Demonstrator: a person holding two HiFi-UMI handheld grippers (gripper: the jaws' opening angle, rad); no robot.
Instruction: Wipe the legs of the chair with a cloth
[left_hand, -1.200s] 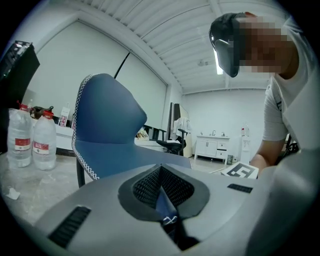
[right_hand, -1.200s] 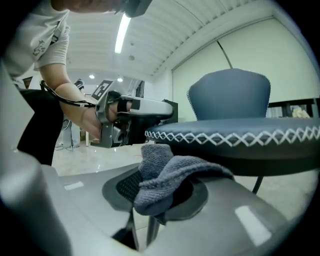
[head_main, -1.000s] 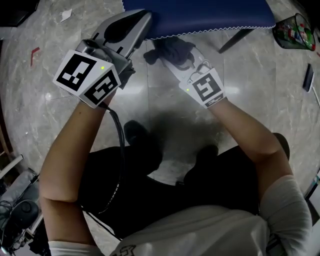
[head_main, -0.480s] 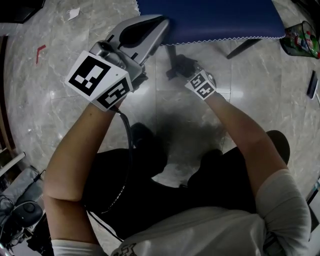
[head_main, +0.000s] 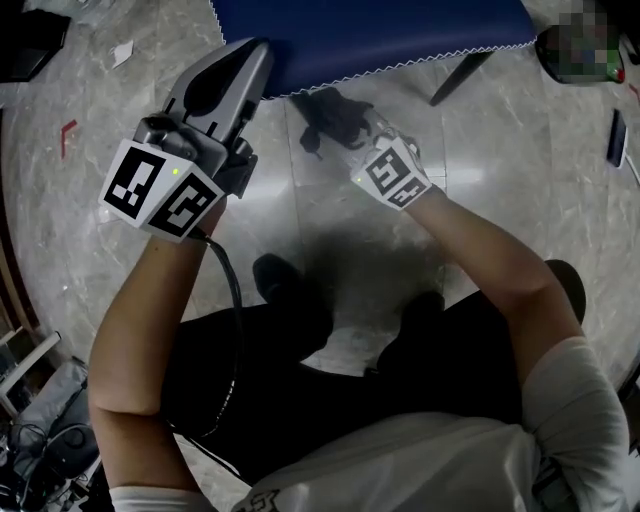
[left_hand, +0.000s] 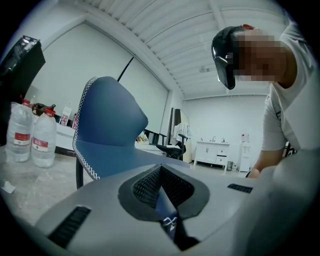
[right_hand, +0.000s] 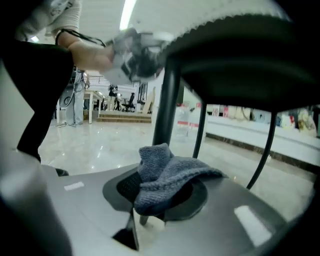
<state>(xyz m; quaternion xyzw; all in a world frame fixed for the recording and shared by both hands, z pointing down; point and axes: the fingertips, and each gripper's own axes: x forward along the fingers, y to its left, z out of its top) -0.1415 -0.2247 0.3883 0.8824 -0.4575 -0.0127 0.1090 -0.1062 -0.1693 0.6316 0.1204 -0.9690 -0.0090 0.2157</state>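
The blue chair seat (head_main: 380, 30) fills the top of the head view. My left gripper (head_main: 250, 60) is shut on the seat's stitched front edge, and blue fabric (left_hand: 166, 206) shows pinched between its jaws. Under the seat, my right gripper (head_main: 350, 125) holds a grey knitted cloth (right_hand: 170, 175) bunched over its jaws, which are closing on it. The cloth (head_main: 330, 112) is up against the black front chair leg (right_hand: 165, 100). Two more thin black legs (right_hand: 262, 155) stand behind. Another leg (head_main: 465, 75) sticks out on the right of the head view.
Two water bottles (left_hand: 30, 137) stand on the pale marble floor (head_main: 100, 240) beside the chair. A wire bin (head_main: 580, 50) sits at top right, with a dark flat object (head_main: 617, 138) below it. The person's shoes (head_main: 275, 275) are just behind the grippers.
The right gripper has moved along the front chair leg with the cloth in it. The left gripper has kept its hold on the seat edge.
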